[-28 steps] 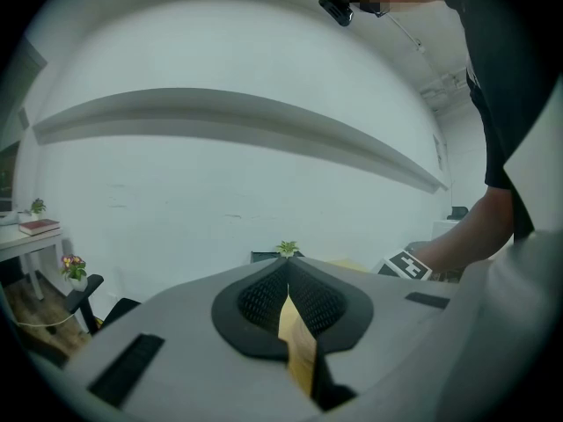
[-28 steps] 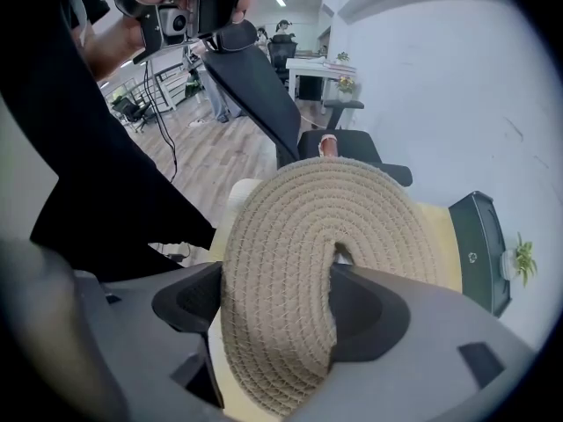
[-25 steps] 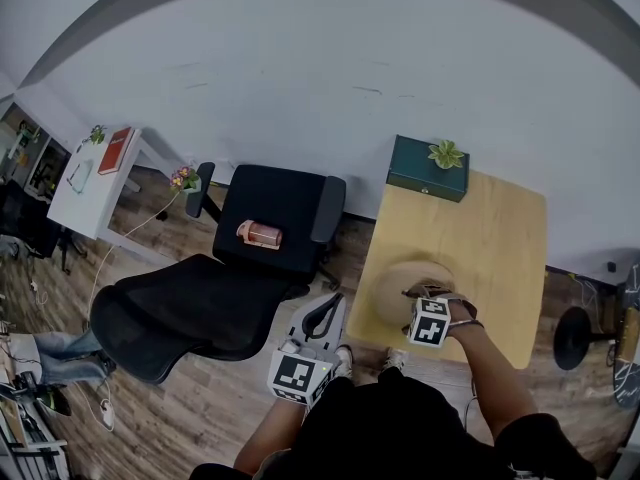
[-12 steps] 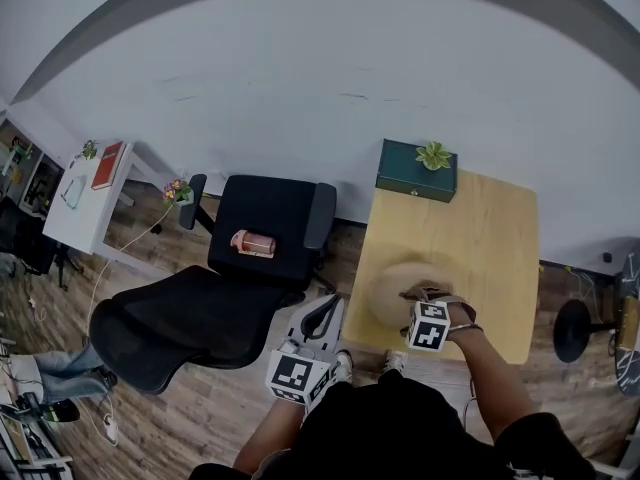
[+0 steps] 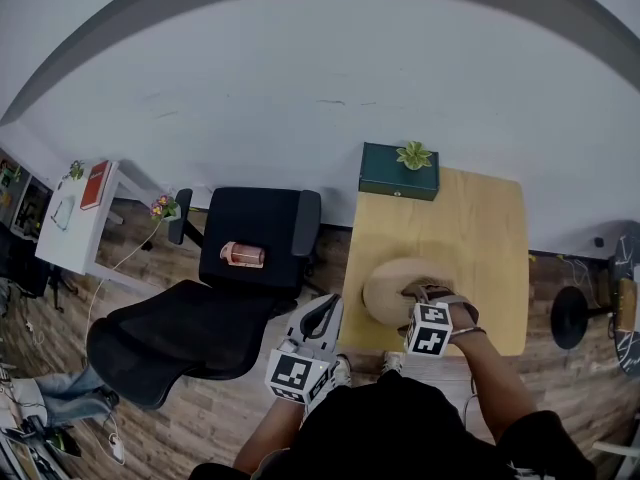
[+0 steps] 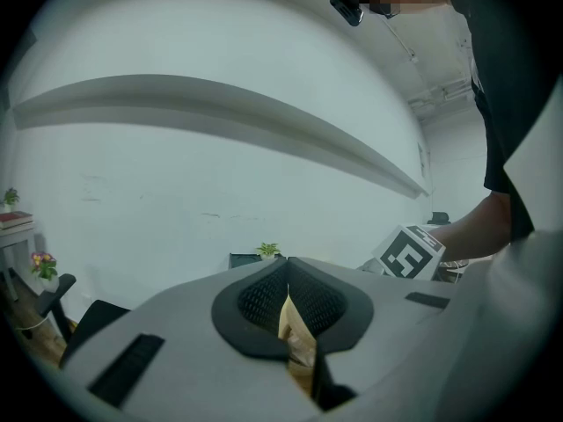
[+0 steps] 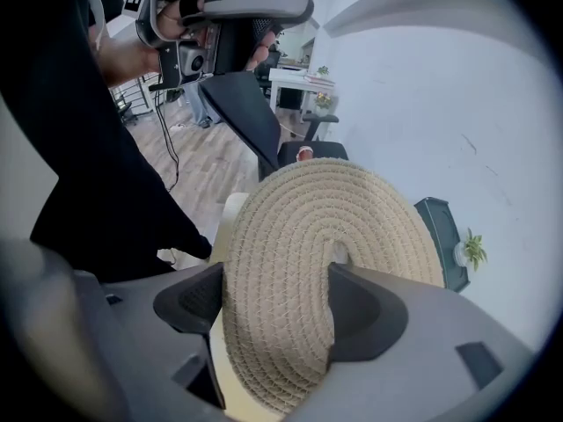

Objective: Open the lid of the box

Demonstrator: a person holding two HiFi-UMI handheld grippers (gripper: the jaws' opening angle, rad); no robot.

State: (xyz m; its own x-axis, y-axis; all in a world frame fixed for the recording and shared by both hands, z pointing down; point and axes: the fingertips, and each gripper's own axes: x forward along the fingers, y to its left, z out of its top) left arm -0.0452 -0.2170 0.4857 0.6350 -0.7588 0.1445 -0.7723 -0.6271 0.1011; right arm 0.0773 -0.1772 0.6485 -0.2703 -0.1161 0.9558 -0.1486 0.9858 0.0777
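Observation:
A round woven lid sits over the near end of the wooden table. My right gripper points steeply down and is shut on it. In the right gripper view the lid stands tilted between the two dark pads, filling my right gripper. What lies under the lid is hidden. My left gripper hangs left of the table over the floor, near the person's body. In the left gripper view my left gripper has its pads together with nothing held.
A dark green case with a small plant stands at the table's far edge by the wall. A black office chair with a pink cup is left of the table. A white desk stands far left.
The head view has drifted, so table and chair sit lower and further left in it. My right gripper has stayed shut on the woven lid and looks slightly higher.

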